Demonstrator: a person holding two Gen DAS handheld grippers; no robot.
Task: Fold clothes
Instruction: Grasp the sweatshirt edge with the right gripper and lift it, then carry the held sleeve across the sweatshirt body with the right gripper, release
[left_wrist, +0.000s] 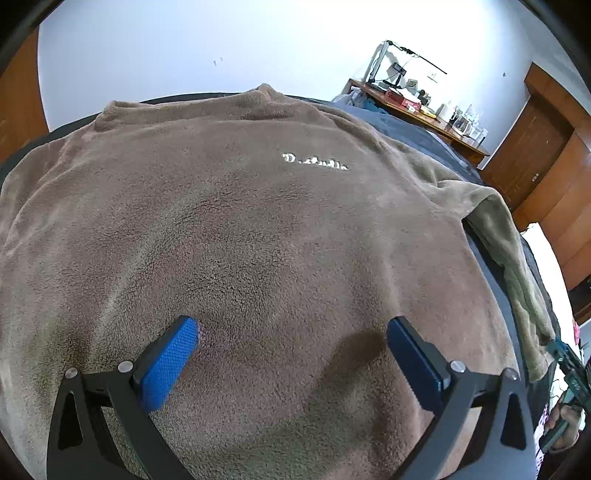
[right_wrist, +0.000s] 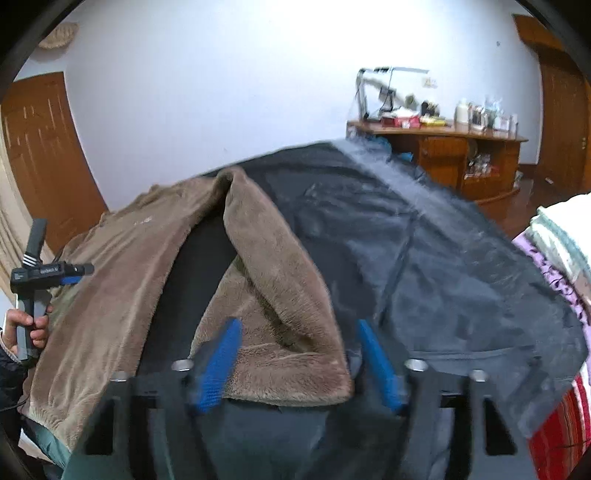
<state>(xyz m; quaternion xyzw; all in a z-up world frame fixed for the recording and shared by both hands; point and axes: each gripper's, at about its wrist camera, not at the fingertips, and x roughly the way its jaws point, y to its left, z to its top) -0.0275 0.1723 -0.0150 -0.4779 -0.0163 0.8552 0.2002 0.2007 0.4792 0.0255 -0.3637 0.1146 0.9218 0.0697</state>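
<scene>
Sweater: a brown fleece one, lying flat and spread front-up over a dark sheet, filling most of the left wrist view, its collar at the top centre of the frame. Its nap is brushed in uneven streaks, darker near the bottom of the frame. One sleeve runs off to the right edge in the left view; in the right wrist view it lies at the centre of the frame, folded over on itself, with the cuff at the lower middle. White embroidered lettering sits on the chest, right of centre; it is too distorted to read. The left gripper stands wide open just above the sweater's lower body, holding nothing; whether its blue pads touch the fleece I cannot tell. The right gripper, blurred, is also spread wide, its pads on either side of the cuff and not closed on it. A hand at the left edge holds the other gripper's handle. A wooden sideboard stands at the upper right.
</scene>
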